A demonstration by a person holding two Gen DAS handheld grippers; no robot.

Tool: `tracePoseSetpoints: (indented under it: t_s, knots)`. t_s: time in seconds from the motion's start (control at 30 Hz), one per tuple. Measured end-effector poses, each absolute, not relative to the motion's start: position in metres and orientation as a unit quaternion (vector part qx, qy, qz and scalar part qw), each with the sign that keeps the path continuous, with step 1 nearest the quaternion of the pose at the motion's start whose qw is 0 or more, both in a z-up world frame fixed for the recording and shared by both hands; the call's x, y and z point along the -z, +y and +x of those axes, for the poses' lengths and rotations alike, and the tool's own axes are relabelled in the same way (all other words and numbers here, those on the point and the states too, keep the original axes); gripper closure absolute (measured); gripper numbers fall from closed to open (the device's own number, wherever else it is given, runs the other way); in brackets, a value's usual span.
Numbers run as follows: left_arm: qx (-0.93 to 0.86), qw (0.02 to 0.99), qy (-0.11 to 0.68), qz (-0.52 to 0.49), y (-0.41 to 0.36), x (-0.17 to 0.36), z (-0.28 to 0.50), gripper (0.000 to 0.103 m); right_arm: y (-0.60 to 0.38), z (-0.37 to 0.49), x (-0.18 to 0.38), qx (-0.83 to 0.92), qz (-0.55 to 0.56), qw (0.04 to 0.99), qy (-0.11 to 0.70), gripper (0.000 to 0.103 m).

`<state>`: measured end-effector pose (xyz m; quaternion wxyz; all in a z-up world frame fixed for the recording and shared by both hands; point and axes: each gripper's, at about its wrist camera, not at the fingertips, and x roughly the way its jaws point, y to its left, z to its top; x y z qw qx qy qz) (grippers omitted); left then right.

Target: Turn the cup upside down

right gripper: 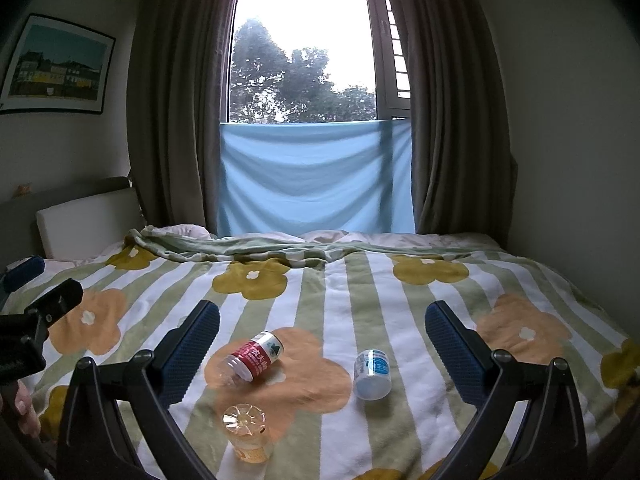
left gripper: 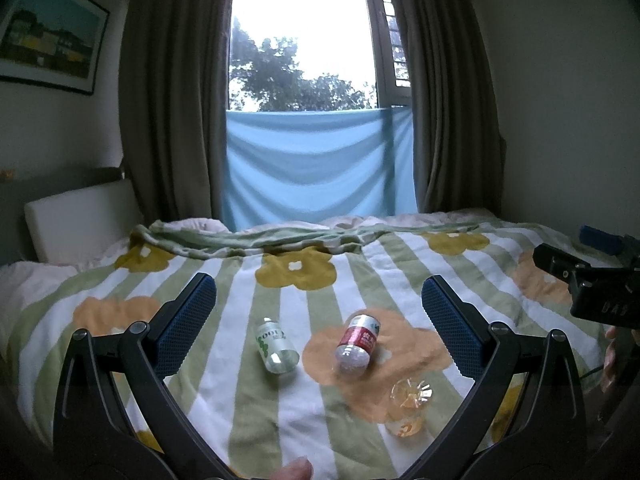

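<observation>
Bed [right gripper: 360, 280] filling the lower half of both views, covered by a striped blanket [left gripper: 320, 288] of green and white with yellow and orange flowers. Behind it, window [right gripper: 304, 48] framed by brown curtains [left gripper: 172, 92], with a blue cloth [left gripper: 316, 164] hung across its lower part. Framed picture [right gripper: 60, 64] on the left wall; white headboard cushion [right gripper: 88, 220] below it.

Left tool [left gripper: 319, 312] held above the blanket, blue-padded fingers [left gripper: 188, 320] spread wide apart, gripping nothing. Right tool [right gripper: 322, 340] likewise over the blanket, fingers [right gripper: 452, 344] wide apart and empty. Each tool's dark body visible at the edge of the other's view.

Red bottle [right gripper: 252, 360] lying on its side on an orange flower. Green bottle [left gripper: 276, 344] on its side just left of it, on a white stripe. Blue-labelled jar [right gripper: 372, 374] resting tilted on a white stripe, to the right of the red bottle.

Cup [right gripper: 245, 432], clear with an orange tint, standing base up, mouth down, on the blanket near the front edge, just in front of the red bottle, apart from both tools.
</observation>
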<state>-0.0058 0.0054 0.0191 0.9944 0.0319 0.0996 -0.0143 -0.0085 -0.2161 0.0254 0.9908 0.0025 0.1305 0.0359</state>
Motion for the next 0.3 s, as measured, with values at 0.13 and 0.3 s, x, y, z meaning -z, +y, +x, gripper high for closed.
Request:
tracePoseSetpoints:
  t_s: [0.13, 0.3]
  knots:
    - [0.014, 0.995, 0.099, 0.029, 0.0073, -0.0200, -0.0063, 0.000, -0.2140, -0.0085, -0.0261, -0.037, 0.002, 0.991, 0.131, 0.000]
    - [0.009, 0.995, 0.095, 0.034, 0.0075, -0.0202, -0.0057, 0.000, -0.2135, -0.0086, -0.0266, -0.036, 0.002, 0.991, 0.131, 0.000]
